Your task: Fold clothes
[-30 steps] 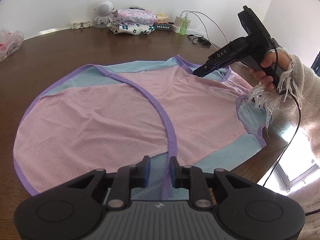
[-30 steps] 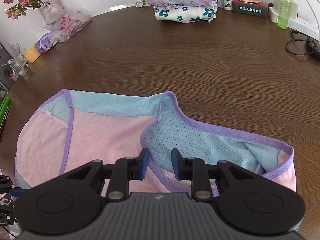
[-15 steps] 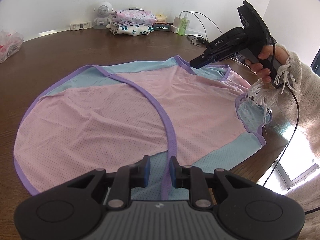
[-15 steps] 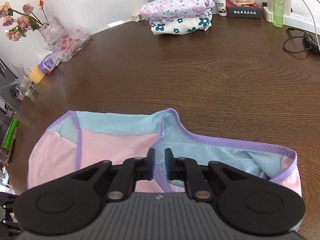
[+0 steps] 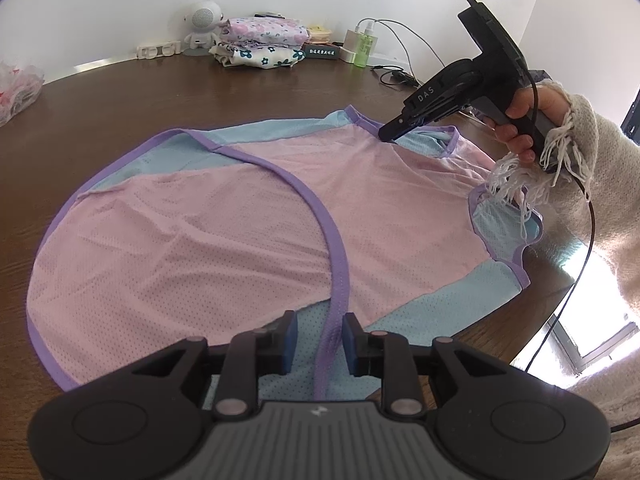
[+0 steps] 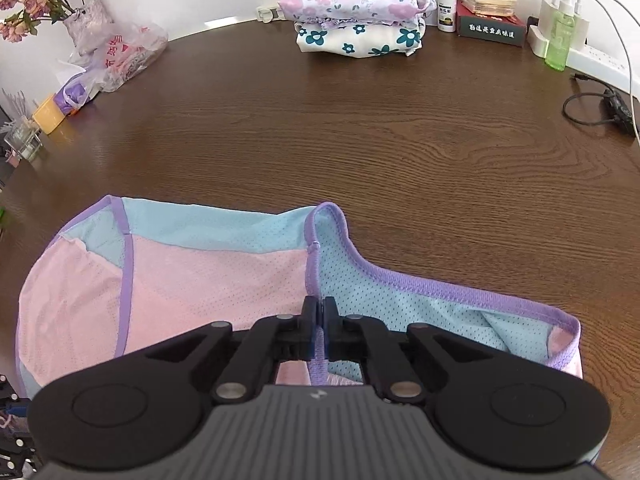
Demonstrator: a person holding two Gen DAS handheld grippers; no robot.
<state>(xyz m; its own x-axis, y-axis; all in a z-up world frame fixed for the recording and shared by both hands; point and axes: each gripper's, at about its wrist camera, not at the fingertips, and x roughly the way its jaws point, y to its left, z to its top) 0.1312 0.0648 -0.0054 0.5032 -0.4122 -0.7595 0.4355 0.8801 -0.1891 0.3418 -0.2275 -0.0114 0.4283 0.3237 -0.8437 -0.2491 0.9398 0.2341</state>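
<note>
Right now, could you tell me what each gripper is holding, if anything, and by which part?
The right gripper has just closed on the pink and blue top at its purple neckline trim. The left gripper straddles the trim, gripping nothing.

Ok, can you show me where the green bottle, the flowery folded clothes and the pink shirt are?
green bottle (image 6: 558,40), right wrist view, on its clear green body.
flowery folded clothes (image 6: 352,0), right wrist view, on the top folded piece.
pink shirt (image 5: 224,224), left wrist view, on the pink mesh panel.
</note>
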